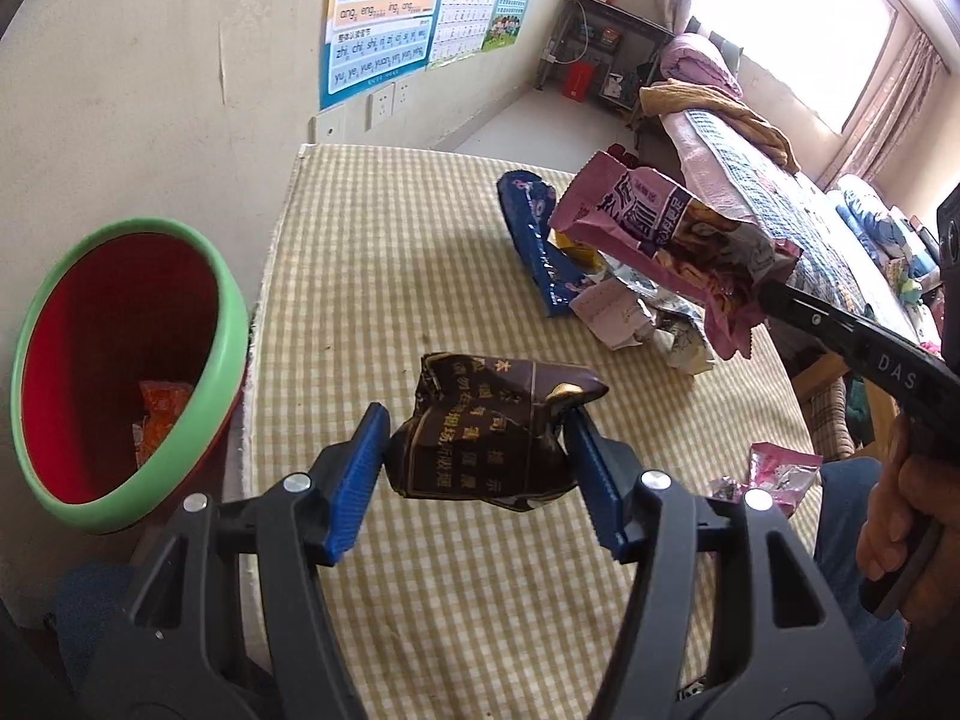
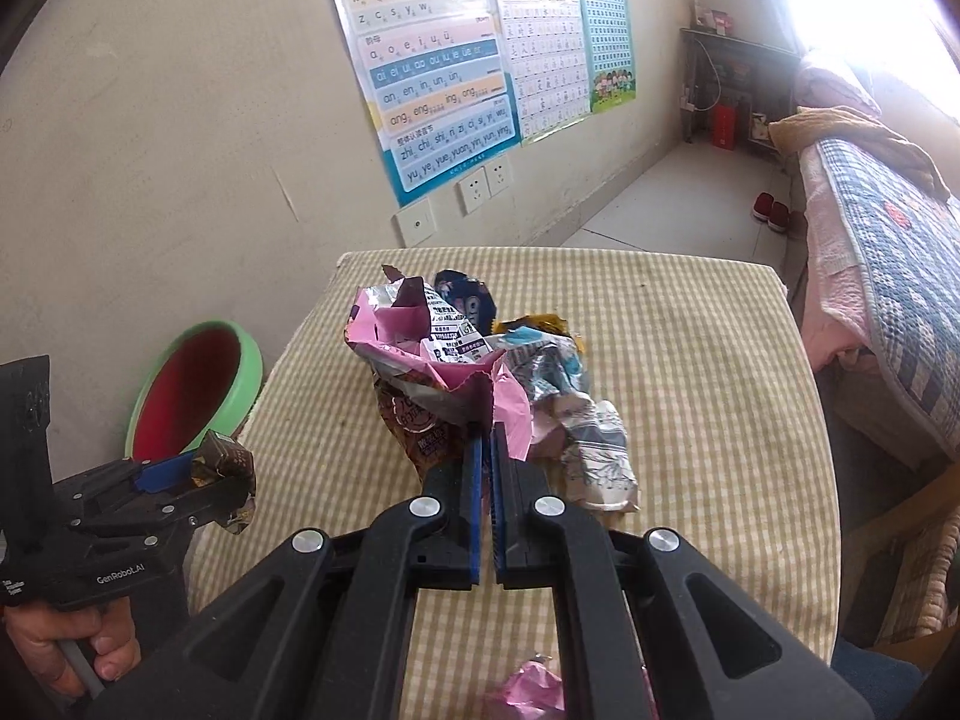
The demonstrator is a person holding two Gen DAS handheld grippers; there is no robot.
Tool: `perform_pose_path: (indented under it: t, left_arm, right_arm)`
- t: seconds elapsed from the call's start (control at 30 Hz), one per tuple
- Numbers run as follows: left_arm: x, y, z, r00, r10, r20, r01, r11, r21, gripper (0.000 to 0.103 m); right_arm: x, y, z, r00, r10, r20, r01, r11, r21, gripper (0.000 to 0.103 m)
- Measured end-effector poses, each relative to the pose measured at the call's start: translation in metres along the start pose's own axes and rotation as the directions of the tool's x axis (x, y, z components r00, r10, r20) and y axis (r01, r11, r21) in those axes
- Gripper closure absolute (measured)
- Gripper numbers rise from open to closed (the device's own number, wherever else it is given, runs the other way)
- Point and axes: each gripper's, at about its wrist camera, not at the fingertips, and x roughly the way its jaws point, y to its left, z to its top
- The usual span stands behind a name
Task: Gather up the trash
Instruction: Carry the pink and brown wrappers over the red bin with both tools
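Item, left gripper (image 1: 477,468): clamped on a crumpled dark brown wrapper (image 1: 492,432) with gold lettering, glossy foil, held above the surface (image 1: 372,276), near the bin.

Item, right gripper (image 2: 486,468): pinched shut on the edge of a pink snack bag (image 2: 420,354), thin crinkled film, silver lining, lifted clear.

Item, bin (image 1: 120,372): round, green rim, red interior, beside the surface; one orange wrapper (image 1: 159,414) already inside.

Item, remaining on the checked cloth: blue wrapper (image 1: 540,246), pale crumpled packets (image 1: 636,312), small pink scrap (image 1: 768,474).

Progress, by estimate: early; most still uncollected.
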Motion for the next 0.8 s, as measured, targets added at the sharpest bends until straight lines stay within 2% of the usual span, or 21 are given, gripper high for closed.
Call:
perform_pose_path:
  t: [0.37,0.8]
  left_arm:
    - [-0.028,0.067,0.002,0.996,0.073,0.045,-0.068,0.992,-0.104,0.045]
    - [-0.056,0.147,0.002,0.983,0.164,0.083,-0.140,0.960,-0.242,0.045]
  right_arm:
    - [0.028,0.073,0.016,0.996,0.084,-0.025,-0.086,0.991,-0.099,0.101]
    - [0.064,0.155,0.035,0.983,0.173,-0.057,-0.181,0.965,-0.190,0.101]
